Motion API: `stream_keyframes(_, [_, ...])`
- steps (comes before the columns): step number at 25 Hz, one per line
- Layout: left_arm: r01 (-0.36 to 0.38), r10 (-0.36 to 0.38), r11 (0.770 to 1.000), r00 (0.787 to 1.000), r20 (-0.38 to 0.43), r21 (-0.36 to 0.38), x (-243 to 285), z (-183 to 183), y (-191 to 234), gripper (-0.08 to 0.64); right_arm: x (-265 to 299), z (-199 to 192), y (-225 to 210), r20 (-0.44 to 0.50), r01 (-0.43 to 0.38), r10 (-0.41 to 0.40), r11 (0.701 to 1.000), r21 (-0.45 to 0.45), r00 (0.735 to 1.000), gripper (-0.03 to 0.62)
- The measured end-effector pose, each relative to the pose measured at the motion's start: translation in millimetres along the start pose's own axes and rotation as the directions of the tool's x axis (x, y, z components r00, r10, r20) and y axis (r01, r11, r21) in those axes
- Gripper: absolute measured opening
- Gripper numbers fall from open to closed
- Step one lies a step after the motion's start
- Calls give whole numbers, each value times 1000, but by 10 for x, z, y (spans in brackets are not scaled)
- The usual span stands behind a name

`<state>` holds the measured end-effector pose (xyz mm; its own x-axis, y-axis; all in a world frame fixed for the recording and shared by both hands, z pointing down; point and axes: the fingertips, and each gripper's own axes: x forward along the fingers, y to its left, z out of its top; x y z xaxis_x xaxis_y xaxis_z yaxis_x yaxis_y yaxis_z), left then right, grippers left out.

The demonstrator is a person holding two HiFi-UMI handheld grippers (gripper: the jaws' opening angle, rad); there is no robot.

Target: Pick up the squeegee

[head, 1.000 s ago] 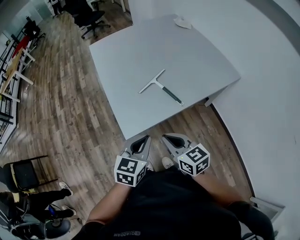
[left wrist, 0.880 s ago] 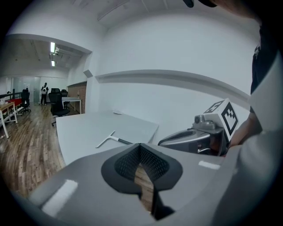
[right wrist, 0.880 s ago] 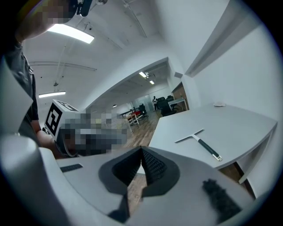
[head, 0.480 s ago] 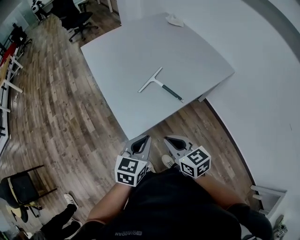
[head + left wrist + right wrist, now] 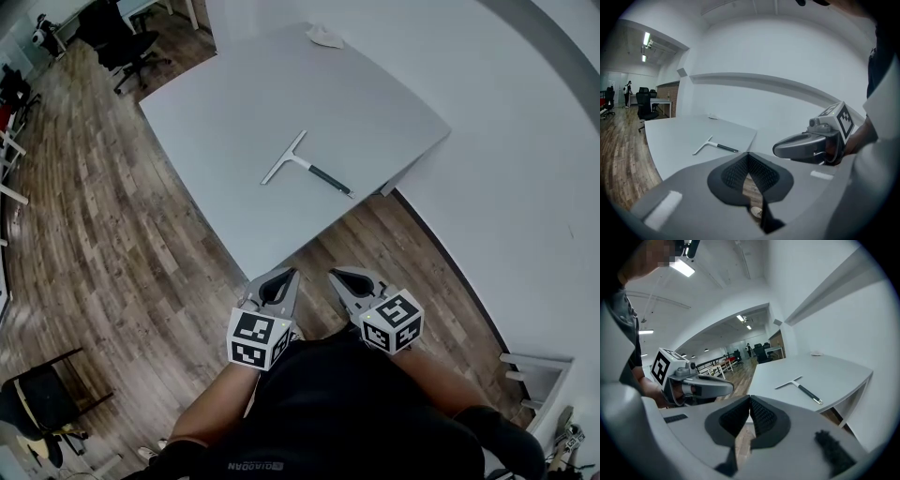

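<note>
The squeegee lies flat on the grey desk, in the upper middle of the head view. Its pale blade points toward the upper left and its dark handle toward the desk's lower right edge. Both grippers sit low in the frame over the wooden floor, well short of the desk. The left gripper and right gripper both have their fingers pressed together on nothing.

The step in hand looks like the reach. It would go best if one gripper spreads its fingers before it arrives and comes in low. It should then close across the thin handle near the blade, where the tool probably balances.
</note>
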<state>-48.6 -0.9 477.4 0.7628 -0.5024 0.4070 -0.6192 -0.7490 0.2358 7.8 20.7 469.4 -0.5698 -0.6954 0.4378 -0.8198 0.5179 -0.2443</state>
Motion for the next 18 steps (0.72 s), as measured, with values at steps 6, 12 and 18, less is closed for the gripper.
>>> stream_keyframes(6, [-50,50,999,998,25,-20,178,77,-34,8,-88,10,-151,-20,-40,39,996,-74,999,6])
stream_keyframes(12, [-95,97,994,995,32,-59,466,145,-283,8,-254,87,-491,-27,-88,85,990,-110,996,6])
stream_keyframes(18, [-139,142,988,989,40,-61,902,309,-533,8,-391,137,-964,-18,-152,151,982,-112,988,6])
